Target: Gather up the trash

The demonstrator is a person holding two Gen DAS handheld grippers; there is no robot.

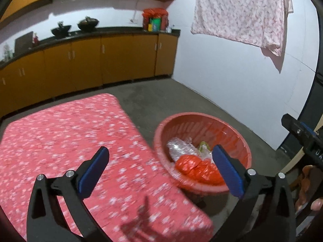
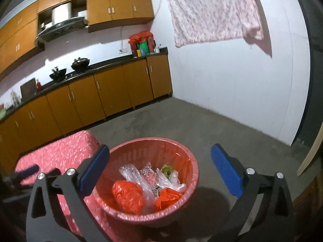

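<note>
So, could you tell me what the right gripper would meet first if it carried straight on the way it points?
Most likely the red basket and the trash in it: the open right gripper frames it just below its line. Depth is unclear, so it might pass over the rim to the floor.

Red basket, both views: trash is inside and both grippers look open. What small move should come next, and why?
Probably draw both grippers back and scan for more trash. The left gripper and right gripper are open and empty, the bags already lie in the basket, and the table shows none.
</note>
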